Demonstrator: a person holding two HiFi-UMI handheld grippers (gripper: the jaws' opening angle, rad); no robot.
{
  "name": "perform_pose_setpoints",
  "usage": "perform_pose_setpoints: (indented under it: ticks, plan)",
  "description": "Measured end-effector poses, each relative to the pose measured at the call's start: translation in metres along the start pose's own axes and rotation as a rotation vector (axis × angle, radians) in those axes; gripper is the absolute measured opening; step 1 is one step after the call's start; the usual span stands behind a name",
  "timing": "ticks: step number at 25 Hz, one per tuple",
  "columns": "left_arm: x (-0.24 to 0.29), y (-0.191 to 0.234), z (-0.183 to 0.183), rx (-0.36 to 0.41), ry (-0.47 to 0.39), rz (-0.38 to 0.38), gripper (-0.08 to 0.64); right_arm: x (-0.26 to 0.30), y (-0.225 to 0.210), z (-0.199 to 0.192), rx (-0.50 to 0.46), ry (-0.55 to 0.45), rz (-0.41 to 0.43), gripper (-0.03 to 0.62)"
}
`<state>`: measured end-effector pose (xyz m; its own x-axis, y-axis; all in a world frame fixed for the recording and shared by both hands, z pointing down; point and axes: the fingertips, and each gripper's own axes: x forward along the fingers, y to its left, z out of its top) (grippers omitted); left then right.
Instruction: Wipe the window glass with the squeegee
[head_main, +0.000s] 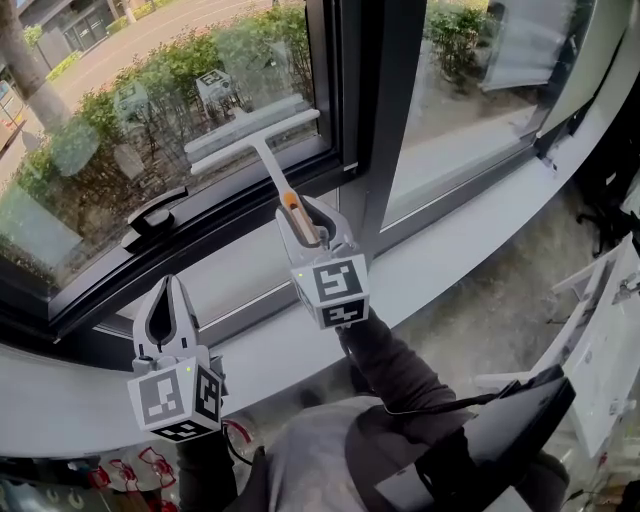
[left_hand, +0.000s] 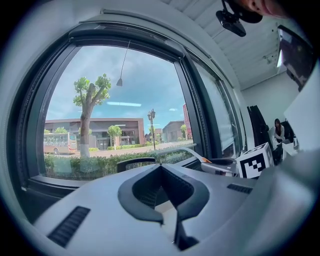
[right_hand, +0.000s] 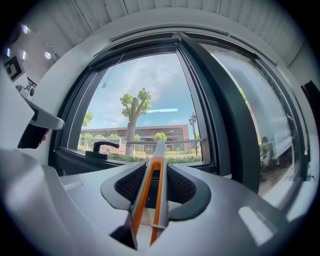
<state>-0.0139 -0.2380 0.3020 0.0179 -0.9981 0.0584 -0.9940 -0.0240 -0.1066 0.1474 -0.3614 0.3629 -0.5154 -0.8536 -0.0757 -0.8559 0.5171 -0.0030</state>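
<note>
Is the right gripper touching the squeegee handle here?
Touching. In the right gripper view, the right gripper is clamped on the squeegee handle, with a jaw pressed against each side of it.

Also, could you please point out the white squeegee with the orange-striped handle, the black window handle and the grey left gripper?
White squeegee with the orange-striped handle (head_main: 255, 138): head view, middle of its blade.
Black window handle (head_main: 155, 213): head view, its lever.
Grey left gripper (head_main: 169, 283): head view, between its shut fingertips.

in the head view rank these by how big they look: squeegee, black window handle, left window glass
1. left window glass
2. squeegee
3. black window handle
All three sit at about the same depth, so nearness hardly skews this.
</note>
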Motion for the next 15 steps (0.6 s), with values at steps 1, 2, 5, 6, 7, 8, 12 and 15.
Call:
perform_pose_setpoints:
  ticks: [1, 2, 5, 6, 7, 8, 12, 15]
  plan:
    - [0.001, -0.001, -0.001, 0.001, 0.003, -0.001, -0.002, 0.0, 0.0, -0.002, 0.002, 0.003, 0.0, 0.13]
    - [0.001, -0.002, -0.001, 0.002, 0.005, -0.002, -0.002, -0.001, -0.001, -0.004, 0.004, 0.006, 0.001, 0.13]
    - [0.003, -0.004, -0.003, 0.004, 0.013, -0.007, -0.002, -0.002, -0.002, -0.011, 0.009, 0.015, 0.001, 0.13]
    - [0.003, -0.005, -0.004, 0.006, 0.015, -0.009, -0.002, -0.002, -0.002, -0.013, 0.01, 0.019, 0.001, 0.13]
    - [0.004, -0.006, -0.004, 0.006, 0.017, -0.01, -0.002, -0.002, -0.002, -0.015, 0.01, 0.022, 0.001, 0.13]
    - [0.005, -0.006, -0.005, 0.007, 0.019, -0.011, -0.002, -0.002, -0.002, -0.016, 0.01, 0.025, 0.002, 0.13]
    - [0.005, -0.007, -0.008, 0.009, 0.024, -0.013, -0.002, -0.002, -0.002, -0.024, 0.013, 0.037, 0.004, 0.13]
    - [0.006, -0.009, -0.009, 0.01, 0.028, -0.014, -0.002, -0.003, -0.002, -0.028, 0.013, 0.046, 0.006, 0.13]
